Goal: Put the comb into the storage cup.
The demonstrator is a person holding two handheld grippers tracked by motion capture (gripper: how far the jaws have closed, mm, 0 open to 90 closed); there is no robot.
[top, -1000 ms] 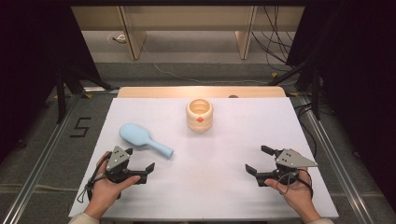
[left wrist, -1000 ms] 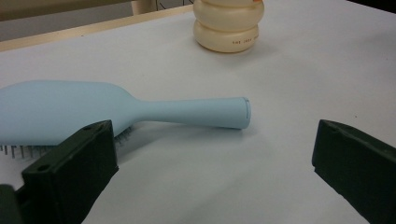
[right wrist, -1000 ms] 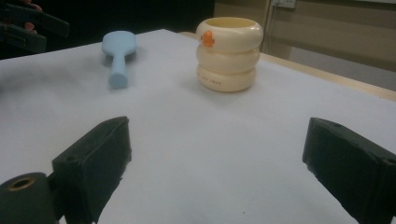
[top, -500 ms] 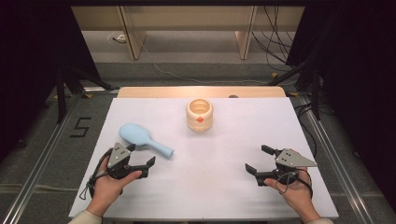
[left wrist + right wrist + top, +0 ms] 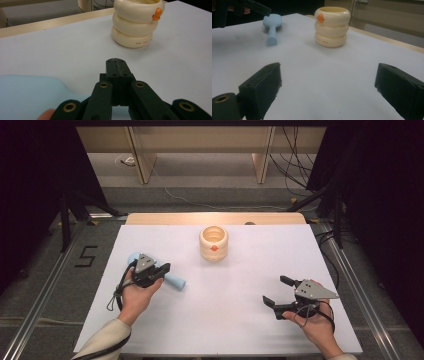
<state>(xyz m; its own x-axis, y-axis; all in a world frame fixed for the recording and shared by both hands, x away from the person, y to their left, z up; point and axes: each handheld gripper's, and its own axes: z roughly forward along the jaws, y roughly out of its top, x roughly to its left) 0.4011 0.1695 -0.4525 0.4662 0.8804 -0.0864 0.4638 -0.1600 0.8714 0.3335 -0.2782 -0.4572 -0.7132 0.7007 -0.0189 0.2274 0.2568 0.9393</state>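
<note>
Left tongs (image 5: 162,268) moved over blue paddle (image 5: 175,282), clenched empty, right tongs (image 5: 278,292) released, bare table (image 5: 240,320) between.

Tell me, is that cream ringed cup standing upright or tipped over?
Upright. The cream ringed cup rests on its base on the white table, and the high view looks down into its open mouth; its stacked rings sit level in both gripper views.

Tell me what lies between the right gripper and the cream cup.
Nothing: in the right gripper view, bare white table runs from the open right gripper to the cream ringed cup. The high view agrees.
</note>
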